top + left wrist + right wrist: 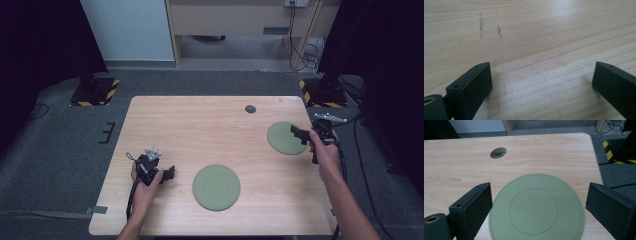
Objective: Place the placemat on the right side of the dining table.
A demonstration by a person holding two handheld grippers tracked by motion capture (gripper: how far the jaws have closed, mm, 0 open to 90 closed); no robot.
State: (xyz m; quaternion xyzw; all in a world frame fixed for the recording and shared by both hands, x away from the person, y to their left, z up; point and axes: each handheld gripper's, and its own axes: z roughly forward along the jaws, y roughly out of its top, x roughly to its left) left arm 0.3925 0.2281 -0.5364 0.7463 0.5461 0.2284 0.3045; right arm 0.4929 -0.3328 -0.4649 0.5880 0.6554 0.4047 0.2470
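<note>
Two green round plates lie on the wooden table point(200, 125). The larger-looking plate point(216, 187) is near the front middle; the other plate point(285, 138) point(536, 207) lies at the right. My right gripper point(296, 133) point(539, 207) hovers open at that plate's right edge, its jaws standing on either side of the plate in the right gripper view. My left gripper point(171, 172) point(541, 80) is open low over bare wood at the front left, with nothing between its jaws, left of the front plate.
A round cable hole point(250, 108) point(498, 152) sits near the table's far edge. Stands with yellow-black striped bases point(95, 90) point(320, 92) are on the floor beyond both far corners. Cables trail on the grey floor at the right.
</note>
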